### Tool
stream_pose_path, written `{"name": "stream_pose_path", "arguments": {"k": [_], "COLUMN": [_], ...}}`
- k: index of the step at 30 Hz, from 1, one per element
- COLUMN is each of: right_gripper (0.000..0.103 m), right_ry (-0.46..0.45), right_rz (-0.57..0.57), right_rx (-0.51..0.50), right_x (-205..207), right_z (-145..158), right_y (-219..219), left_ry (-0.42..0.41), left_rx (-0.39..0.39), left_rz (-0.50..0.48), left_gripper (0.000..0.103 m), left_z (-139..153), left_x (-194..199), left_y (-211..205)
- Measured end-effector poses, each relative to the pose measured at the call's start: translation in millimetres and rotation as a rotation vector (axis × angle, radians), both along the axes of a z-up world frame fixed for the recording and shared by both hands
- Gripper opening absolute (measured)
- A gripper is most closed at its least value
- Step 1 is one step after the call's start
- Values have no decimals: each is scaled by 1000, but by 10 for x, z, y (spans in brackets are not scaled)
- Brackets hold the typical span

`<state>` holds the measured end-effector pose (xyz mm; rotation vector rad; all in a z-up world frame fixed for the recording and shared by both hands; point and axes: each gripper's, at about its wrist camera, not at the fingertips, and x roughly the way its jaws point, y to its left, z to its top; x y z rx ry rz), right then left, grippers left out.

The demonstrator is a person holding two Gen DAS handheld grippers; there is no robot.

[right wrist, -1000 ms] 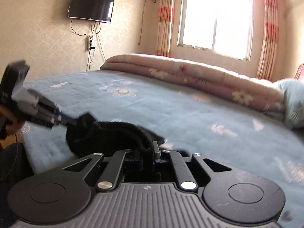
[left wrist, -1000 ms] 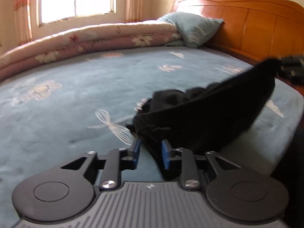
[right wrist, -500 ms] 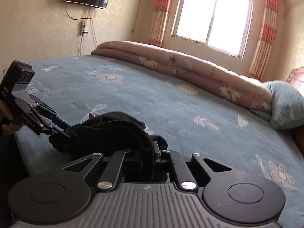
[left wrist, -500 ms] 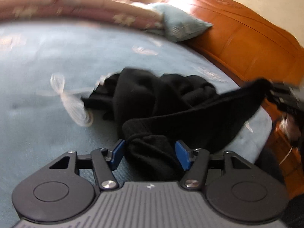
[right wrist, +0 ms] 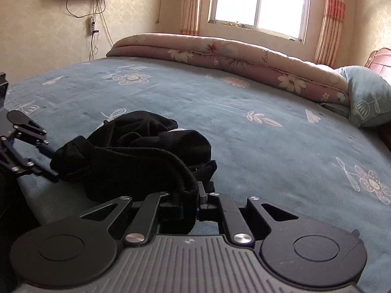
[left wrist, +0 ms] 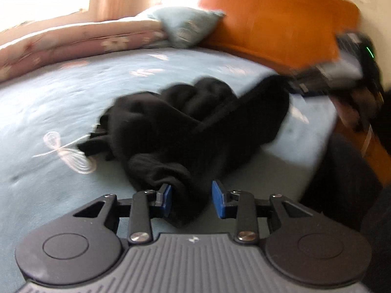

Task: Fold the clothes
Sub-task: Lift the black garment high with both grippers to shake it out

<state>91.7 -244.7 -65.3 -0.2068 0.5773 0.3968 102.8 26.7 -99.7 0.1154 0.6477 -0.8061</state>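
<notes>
Black knitted garment lay bunched on the blue flowered bed, stretched between both tongs. Right tongs pinched its ribbed edge; left tongs were closing around another fold, pads not clearly pressing. Probably still spreading out; next, pull flat.

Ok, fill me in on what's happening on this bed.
A person holding a gripper in each hand is working on a crumpled black garment on the blue bedspread. The right gripper is shut on one edge of it. The left gripper has another bunched part between its blue pads, and its jaws are closing. Nothing is folded yet.
</notes>
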Motion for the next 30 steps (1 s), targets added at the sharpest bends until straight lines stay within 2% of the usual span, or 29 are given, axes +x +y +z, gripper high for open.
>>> {"name": "stream_pose_path", "arguments": {"k": [2,6,8,10,12,14,17,18,19,23,24,25,27,30], "right_gripper": [11,12,12,15,21,25,39,47,50,51,51,40,9,8], "right_ry": [1,12,20,52,85,123,175,192,213,269,279,284,277,182], "right_rz": [3,6,8,28,60,93,82,69,55,45,51,67,76,53], "right_rx": [4,8,15,31,62,120,214,250,287,420,447,465,451,344], "right_x": [6,28,37,57,50,61,140,173,199,190,176,155,113,-2], "right_z": [-5,-35,-46,-82,-156,-235,-398,-456,-502,-635,-658,-667,-648,-437], "right_y": [11,32,38,32,18,-15,-71,-102,-138,-267,-287,-285,-243,-132], "left_ry": [59,200,224,239,234,226,216,216,217,220,217,211,187,118], "left_rx": [-55,-128,-124,-153,-154,-134,-114,-110,-109,-115,-112,-105,-82,-46], "left_rz": [17,18,33,54,68,74,96,107,119,147,153,167,184,202], "left_gripper": [55,55,51,45,29,24,14,11,11,7,6,5,5,4], "left_z": [4,-83,-135,-132,-112,-104,-92,-92,-92,-96,-100,-96,-43,136], "left_x": [87,247,277,290,272,252,233,233,232,265,280,291,270,178], "left_y": [57,91,88,120,139,139,140,142,156,179,180,170,149,149]}}
